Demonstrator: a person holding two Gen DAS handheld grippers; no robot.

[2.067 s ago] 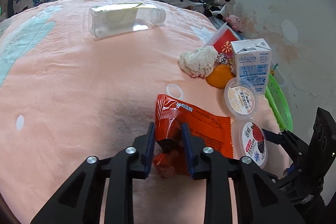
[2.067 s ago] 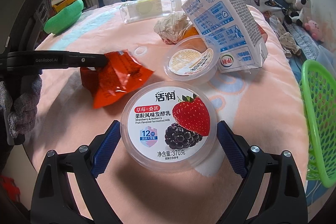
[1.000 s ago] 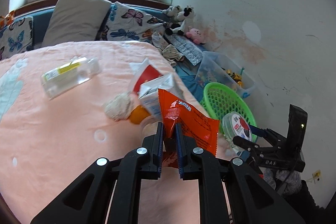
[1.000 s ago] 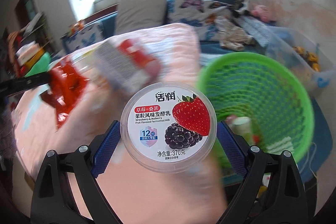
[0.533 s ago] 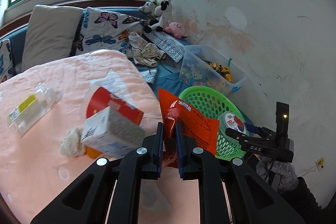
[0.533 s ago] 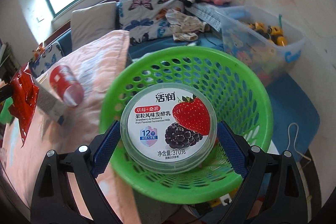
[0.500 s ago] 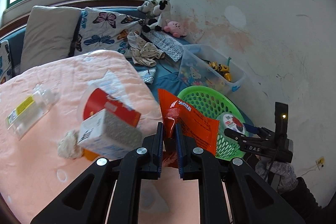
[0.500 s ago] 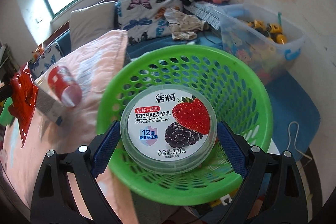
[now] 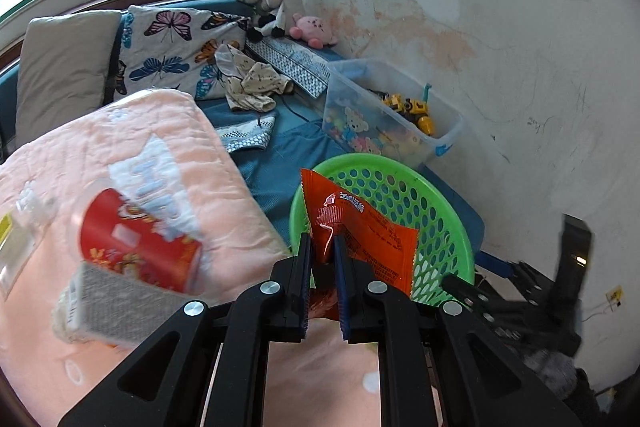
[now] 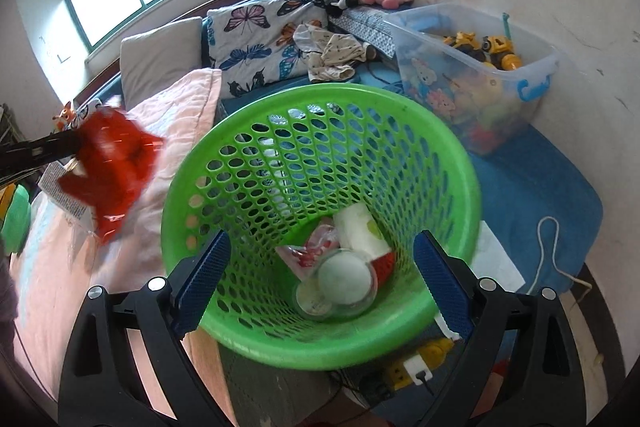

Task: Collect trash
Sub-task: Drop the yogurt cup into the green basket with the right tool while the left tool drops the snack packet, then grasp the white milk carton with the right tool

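My left gripper (image 9: 323, 251) is shut on an orange snack wrapper (image 9: 360, 223) and holds it up in front of the green basket (image 9: 440, 207), at the bed's edge. The wrapper also shows blurred at the left of the right wrist view (image 10: 112, 163). My right gripper (image 10: 320, 259) is open and empty, just above the green basket's rim (image 10: 460, 155). The yogurt tub (image 10: 344, 285) lies at the basket's bottom among other trash.
A red cup (image 9: 136, 243) and a milk carton (image 9: 116, 307) lie blurred on the pink blanket (image 9: 140, 155) at left. A clear toy bin (image 10: 472, 83) stands behind the basket by the wall. Pillows (image 9: 168, 47) and plush toys (image 9: 280, 7) are at the back.
My right gripper opened and the yogurt tub dropped into the basket. My left gripper carried the wrapper further right, closer to the basket.
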